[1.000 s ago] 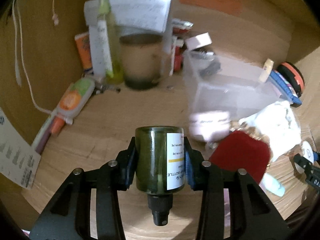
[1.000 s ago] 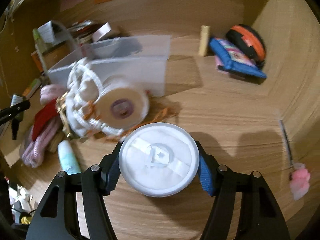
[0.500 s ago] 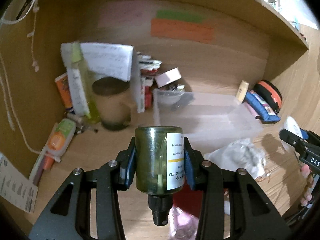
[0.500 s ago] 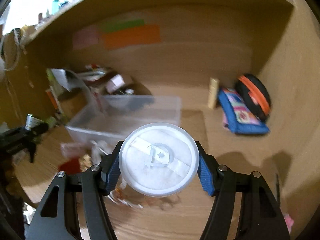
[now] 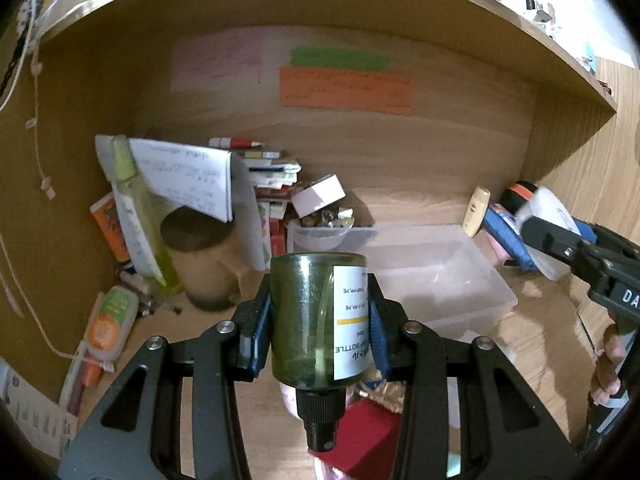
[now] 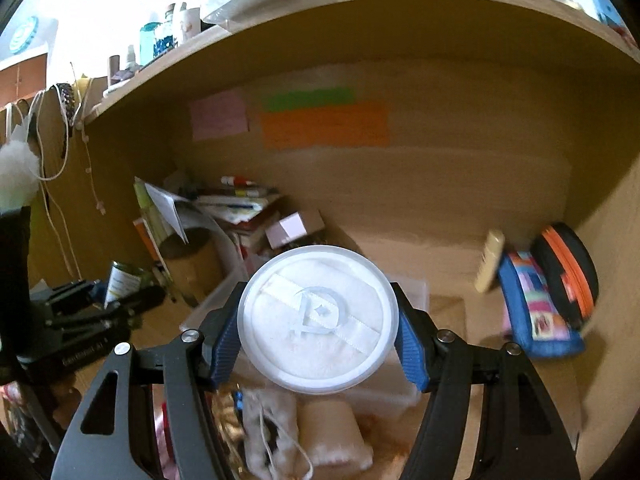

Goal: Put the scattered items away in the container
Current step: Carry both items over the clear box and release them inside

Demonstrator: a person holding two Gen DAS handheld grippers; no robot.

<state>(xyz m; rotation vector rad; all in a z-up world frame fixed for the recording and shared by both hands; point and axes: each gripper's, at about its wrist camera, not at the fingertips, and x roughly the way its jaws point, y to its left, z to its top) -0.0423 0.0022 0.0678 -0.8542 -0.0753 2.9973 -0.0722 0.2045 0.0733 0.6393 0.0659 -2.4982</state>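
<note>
Above the front edge of the worktop (image 5: 420, 208), the left hand-held gripper (image 5: 319, 320) is clamped on a green glass bottle (image 5: 316, 320), its blue pads pressed to both sides, the black cap pointing back toward the camera and the white label facing right. The right hand-held gripper (image 6: 318, 324) is clamped the same way on a round white powder case (image 6: 318, 320), held by its rim with the flat lid facing the camera.

Between and beyond the two grippers, a clear plastic bin (image 5: 440, 276) sits near the middle of the worktop; its inside looks bare as far as the left wrist view shows. Just behind its back left corner a small clear tub (image 5: 320, 232) holds small mixed bits, with a little white box (image 5: 320, 196) leaning above it. Toward the back left corner stand a brown cup (image 5: 200, 260), a tall yellow-green bottle (image 5: 136, 216), a sheet of written paper (image 5: 188, 178) and a stack of books (image 5: 272, 172). A blue patterned pouch (image 6: 536, 304) and a black case with orange trim (image 6: 568, 272) lie by the right wall, a cream tube (image 6: 490, 266) leaning just left of them. Below the grippers at the front edge lie a red cloth (image 5: 360, 436), a white drawstring bag (image 6: 272, 432) and a roll of tape (image 6: 332, 432). Orange, green and pink notes (image 5: 344, 86) stick to the back wall.
</note>
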